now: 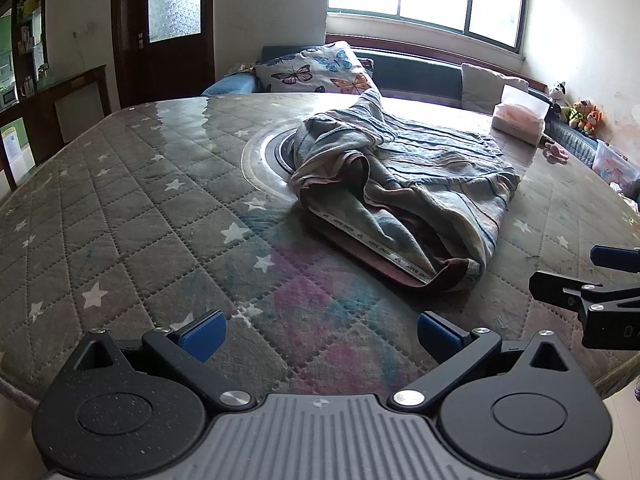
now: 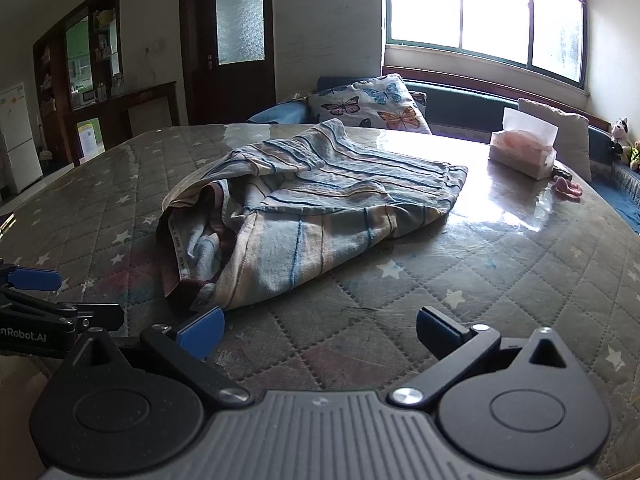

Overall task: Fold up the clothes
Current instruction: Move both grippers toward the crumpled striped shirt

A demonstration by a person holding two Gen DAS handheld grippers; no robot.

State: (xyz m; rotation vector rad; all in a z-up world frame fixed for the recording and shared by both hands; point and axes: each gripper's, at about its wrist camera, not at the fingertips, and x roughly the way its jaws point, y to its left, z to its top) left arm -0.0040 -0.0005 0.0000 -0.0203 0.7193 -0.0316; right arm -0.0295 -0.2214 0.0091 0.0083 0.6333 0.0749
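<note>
A round table (image 1: 120, 208) under a quilted, star-printed cover and a clear glossy sheet fills both views. On it, near the middle, lies the striped garment (image 1: 404, 192), crumpled and unfolded, its dark maroon collar and printed neck tape turned toward the cameras.

The left wrist view alone shows a round inset in the tabletop (image 1: 266, 152), half covered by the garment's far-left edge; from the right wrist view the cloth hides it. The right wrist view alone shows a white fridge (image 2: 18, 136) and a tall shelf unit at the far left of the room.

Behind the table, both views take in the bench seat with a butterfly-print cushion (image 1: 320, 68), a dark door and a bright window. A tissue box (image 1: 520, 118) stands on the table's far right, well apart from the garment, with a small pink object just beside it.

The left gripper (image 1: 320, 334) hovers over the table's near edge, jaws spread wide with nothing between them, short of the collar. The right gripper (image 2: 318, 330) is likewise wide open and empty; its left blue pad (image 2: 202, 330) sits just in front of the garment's near hem, and whether it touches I cannot tell. Each view catches the other gripper's blue-tipped fingers at its edge.
</note>
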